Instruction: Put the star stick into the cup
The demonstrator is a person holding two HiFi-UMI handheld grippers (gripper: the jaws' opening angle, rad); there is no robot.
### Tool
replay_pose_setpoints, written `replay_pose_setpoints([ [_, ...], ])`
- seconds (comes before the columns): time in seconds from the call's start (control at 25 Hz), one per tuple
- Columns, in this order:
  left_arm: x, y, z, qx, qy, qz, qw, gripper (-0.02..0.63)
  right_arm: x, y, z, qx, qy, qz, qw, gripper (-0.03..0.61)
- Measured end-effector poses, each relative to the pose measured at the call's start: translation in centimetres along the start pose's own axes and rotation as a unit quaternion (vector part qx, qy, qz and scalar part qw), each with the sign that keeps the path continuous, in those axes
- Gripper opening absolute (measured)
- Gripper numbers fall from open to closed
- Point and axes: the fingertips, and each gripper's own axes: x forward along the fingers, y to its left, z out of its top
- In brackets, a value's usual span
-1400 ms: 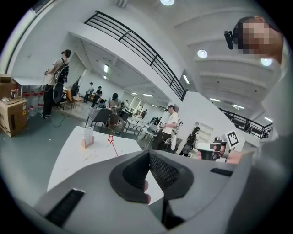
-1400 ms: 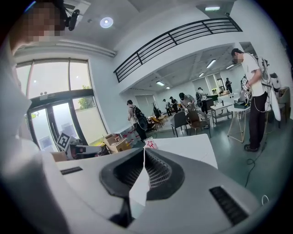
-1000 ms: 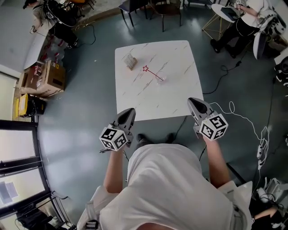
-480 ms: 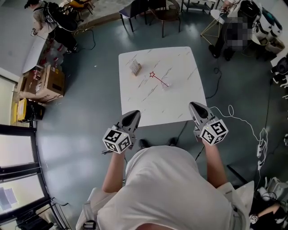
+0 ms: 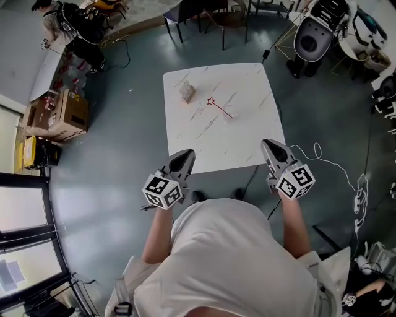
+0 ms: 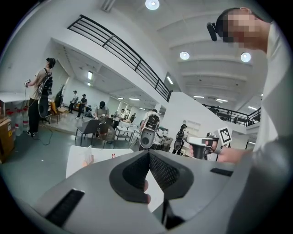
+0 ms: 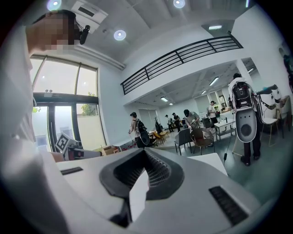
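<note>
Grey-blue floor surrounds the one white, veined table (image 5: pixel 247 139) in front of you. On its far half lies the single star stick (image 5: pixel 219 108), flat on the top. Its red star end points far and left, and its thin shaft runs toward the near right. It is outside the cup (image 5: pixel 187 92), which is the only container on the table and sits just left of the star without touching it. The cup is clear and too small to show whether it holds anything.

You hold two tongs over the near edge of the table, well apart from the stick and the cup. The left gripper (image 5: pixel 187 153) is at the near left corner and the right gripper (image 5: pixel 267 143) at the near right. Both have their jaws closed tip to tip with nothing between them.

Farther out, cardboard boxes (image 5: pixel 62 111) stand on the floor to the left. A white cable (image 5: pixel 315 150) loops on the floor to the right, and dark chairs (image 5: pixel 229 15) stand beyond the far edge.
</note>
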Motion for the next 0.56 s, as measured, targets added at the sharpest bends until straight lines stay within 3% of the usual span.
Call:
replay_pose_setpoints([
  [0.56,-1.1,0.9,0.3,-0.016,-0.016,0.003,0.9997,0.014,-0.1,1.2,0.8,-0.006,-0.01,0.001,1.0,0.025],
])
